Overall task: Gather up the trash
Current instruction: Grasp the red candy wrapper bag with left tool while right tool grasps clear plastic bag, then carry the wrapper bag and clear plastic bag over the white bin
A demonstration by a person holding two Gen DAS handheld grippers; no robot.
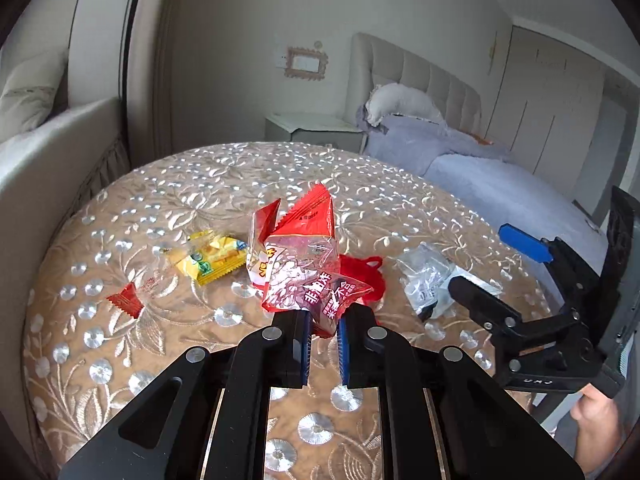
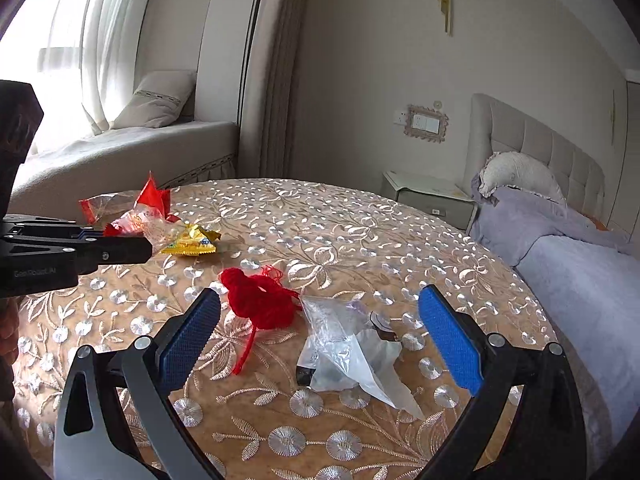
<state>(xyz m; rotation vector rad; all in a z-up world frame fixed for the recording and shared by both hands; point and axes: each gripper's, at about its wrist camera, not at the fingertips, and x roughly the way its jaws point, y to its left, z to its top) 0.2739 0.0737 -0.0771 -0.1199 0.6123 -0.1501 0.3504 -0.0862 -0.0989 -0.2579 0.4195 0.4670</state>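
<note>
A crumpled red and clear snack wrapper (image 1: pixel 296 256) is lifted off the round embroidered table (image 1: pixel 240 172), and my left gripper (image 1: pixel 323 320) is shut on its lower corner. A yellow wrapper (image 1: pixel 212 260), a small red wrapper scrap (image 1: pixel 128 300), red yarn (image 1: pixel 368 276) and a clear plastic bag (image 1: pixel 428 280) lie on the cloth. In the right wrist view my right gripper (image 2: pixel 320 300) stands open over the clear plastic bag (image 2: pixel 344 352), without touching it. The red yarn (image 2: pixel 260 300) lies by its left finger. The left gripper (image 2: pixel 120 240) holds the red wrapper (image 2: pixel 136 216) at the far left.
A bed with lilac bedding (image 2: pixel 560 248) lies close to the table's right side. A bedside cabinet (image 2: pixel 428 196) stands behind the table and a cushioned window seat (image 2: pixel 120 152) to the left. A person's hand (image 1: pixel 596 412) holds the right gripper's handle.
</note>
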